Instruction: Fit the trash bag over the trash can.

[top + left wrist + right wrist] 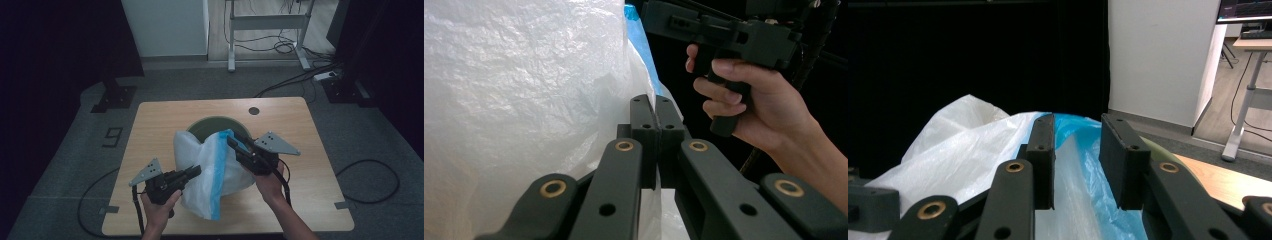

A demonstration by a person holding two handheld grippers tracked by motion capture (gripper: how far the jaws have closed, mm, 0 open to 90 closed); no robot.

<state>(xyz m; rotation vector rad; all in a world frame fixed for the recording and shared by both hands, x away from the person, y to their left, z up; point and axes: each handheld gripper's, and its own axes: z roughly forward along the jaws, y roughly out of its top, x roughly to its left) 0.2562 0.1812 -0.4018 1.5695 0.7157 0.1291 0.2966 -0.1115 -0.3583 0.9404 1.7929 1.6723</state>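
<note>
Nearest the camera, the left gripper (192,171) has its jaws pressed together on a fold of the white plastic bag (200,172) at its near left side. The bag, with a blue band along its rim, stands bunched over the near half of the green bin (210,125) in the middle of the table (300,130). At the far right, the right gripper (234,141) hovers at the blue edge with jaws parted; it seems to straddle the film without pinching it. The step looks like opening the bag to line the bin. Next, the right gripper should close on the rim and pull it apart.
</note>
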